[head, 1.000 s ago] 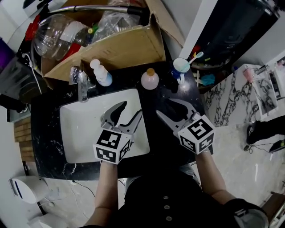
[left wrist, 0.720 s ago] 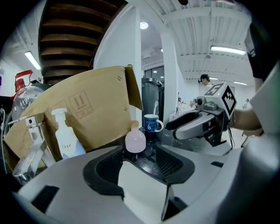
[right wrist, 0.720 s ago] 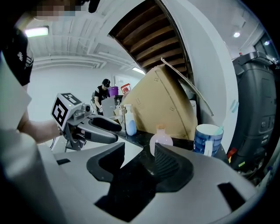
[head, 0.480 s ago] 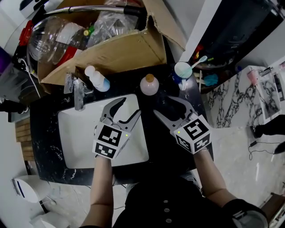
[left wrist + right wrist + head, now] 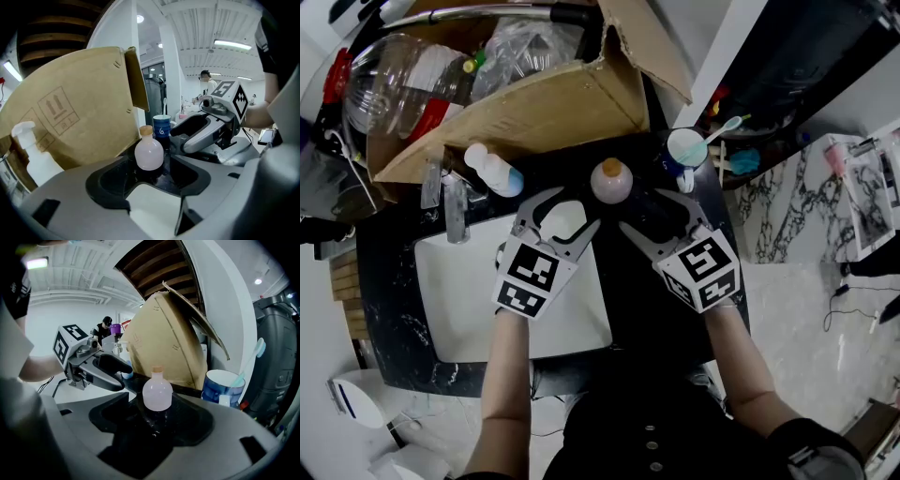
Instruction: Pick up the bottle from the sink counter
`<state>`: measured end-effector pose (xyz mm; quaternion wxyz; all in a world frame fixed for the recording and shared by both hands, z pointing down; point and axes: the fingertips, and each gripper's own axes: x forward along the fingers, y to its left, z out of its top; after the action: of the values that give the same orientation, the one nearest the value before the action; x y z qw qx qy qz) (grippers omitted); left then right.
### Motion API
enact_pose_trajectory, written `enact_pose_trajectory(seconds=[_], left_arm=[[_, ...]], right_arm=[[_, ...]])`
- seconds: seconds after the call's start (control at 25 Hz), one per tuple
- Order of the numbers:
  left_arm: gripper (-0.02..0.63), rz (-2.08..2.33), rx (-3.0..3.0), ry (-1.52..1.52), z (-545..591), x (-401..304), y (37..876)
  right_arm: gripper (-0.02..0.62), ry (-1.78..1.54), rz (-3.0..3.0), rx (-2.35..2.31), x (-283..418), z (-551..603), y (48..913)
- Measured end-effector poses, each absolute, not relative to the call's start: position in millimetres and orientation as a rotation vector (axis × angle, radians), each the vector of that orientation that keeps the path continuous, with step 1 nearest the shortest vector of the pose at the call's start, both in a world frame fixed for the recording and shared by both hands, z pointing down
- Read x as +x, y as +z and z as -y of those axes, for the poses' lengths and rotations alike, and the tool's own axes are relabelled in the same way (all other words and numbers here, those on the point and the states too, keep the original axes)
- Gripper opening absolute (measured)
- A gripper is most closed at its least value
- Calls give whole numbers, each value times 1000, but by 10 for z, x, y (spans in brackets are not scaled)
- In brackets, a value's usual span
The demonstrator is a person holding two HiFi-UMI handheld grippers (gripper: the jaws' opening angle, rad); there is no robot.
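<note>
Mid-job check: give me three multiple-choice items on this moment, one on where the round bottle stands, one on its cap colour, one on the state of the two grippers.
1. The round bottle stands:
A in the sink basin
B on the black counter
C inside the cardboard box

2. Its cap is:
A tan
B red
C green

3. The left gripper and right gripper are:
A both open and empty
B both shut on the bottle
C left shut on the bottle, right open

Answers:
1 B: its base rests on the dark stone.
2 A: both gripper views show a tan stopper.
3 A: each pair of jaws has just been opening and stands apart, with the bottle beyond the tips, untouched.
</note>
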<state>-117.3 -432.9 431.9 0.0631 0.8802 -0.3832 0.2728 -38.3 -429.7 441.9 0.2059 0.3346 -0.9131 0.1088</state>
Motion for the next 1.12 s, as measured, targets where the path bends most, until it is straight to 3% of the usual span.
enact_pose_trajectory(seconds=[0.28,1.12], left_arm=[[305,1004,2771,1024,4446,-1064,4533],[311,728,2869,1026,4750,-933,4823]], right_arm=[[291,280,2494,907,-464,4414,4610],[321,385,2468,905,-564,4697,4766]])
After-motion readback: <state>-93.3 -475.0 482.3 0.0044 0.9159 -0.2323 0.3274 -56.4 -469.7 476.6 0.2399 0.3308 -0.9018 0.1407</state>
